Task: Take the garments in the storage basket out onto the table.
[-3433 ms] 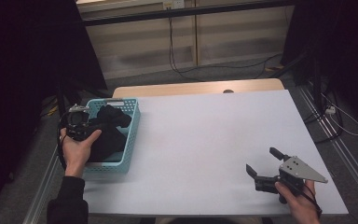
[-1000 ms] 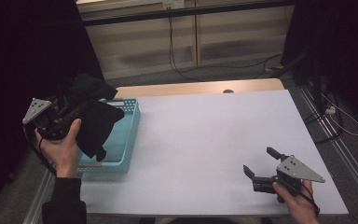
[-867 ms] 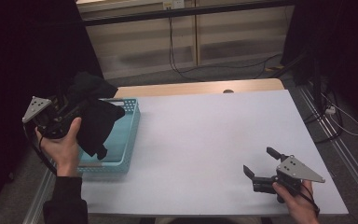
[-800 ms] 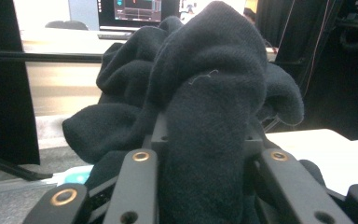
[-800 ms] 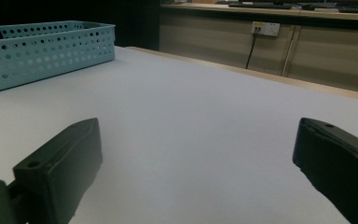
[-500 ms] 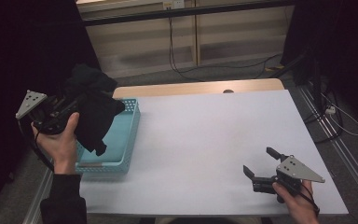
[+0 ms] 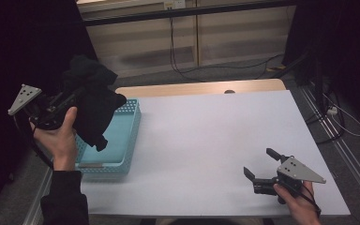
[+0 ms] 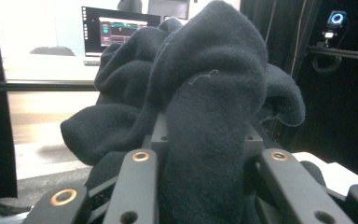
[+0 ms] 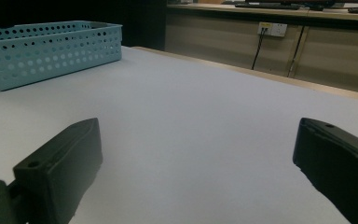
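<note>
Left gripper (image 7: 70,101) was clenched on bunched black garment (image 7: 93,101) above blue basket (image 7: 122,140), right gripper (image 7: 262,168) released; loose folds risked snagging the basket's rim.

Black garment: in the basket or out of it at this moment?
Out. The black garment hangs bunched from the left gripper, clear above the blue basket, its lowest fold over the basket's floor without touching it.
</note>
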Motion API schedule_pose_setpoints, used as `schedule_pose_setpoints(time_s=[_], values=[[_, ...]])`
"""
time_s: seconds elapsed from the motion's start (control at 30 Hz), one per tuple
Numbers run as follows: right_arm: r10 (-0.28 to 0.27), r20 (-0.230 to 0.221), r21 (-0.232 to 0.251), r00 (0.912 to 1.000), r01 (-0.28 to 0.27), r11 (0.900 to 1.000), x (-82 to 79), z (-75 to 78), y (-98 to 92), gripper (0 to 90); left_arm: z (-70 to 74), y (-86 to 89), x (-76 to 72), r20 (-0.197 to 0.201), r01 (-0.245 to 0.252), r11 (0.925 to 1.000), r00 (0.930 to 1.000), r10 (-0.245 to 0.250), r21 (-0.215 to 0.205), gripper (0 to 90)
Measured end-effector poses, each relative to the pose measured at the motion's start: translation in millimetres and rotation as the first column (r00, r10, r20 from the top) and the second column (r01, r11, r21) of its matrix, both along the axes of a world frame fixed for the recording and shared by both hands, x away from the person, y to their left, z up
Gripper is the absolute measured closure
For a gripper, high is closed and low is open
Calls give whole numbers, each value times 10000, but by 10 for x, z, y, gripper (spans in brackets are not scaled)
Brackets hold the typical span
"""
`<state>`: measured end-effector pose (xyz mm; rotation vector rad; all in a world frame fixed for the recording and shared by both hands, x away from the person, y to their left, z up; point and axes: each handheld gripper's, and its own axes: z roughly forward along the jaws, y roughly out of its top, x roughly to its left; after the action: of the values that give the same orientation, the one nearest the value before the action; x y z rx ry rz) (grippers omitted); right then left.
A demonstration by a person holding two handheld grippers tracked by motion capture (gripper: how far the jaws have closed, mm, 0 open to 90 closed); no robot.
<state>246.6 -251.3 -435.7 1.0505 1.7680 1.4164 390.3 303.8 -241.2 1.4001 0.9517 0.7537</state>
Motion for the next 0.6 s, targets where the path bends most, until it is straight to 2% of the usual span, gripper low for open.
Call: schedule_pose_setpoints(time_s=[0.23,0.47,0.53,0.6], values=[[9,14,22,10000,-9,10000,-4,4,1,5,78,-112,-1,140,370,9990,9992,-373,241,689],[5,17,8,10000,-5,10000,-3,4,0,6,177,-203,-7,275,584,9980,9979,-590,233,689],[3,10,5,10000,-3,10000,-1,3,0,6,199,-248,-5,304,708,9968,9969,-719,365,688],[-10,12,13,10000,10,10000,-2,2,-2,5,218,-298,-7,394,912,9953,9949,-925,328,688]])
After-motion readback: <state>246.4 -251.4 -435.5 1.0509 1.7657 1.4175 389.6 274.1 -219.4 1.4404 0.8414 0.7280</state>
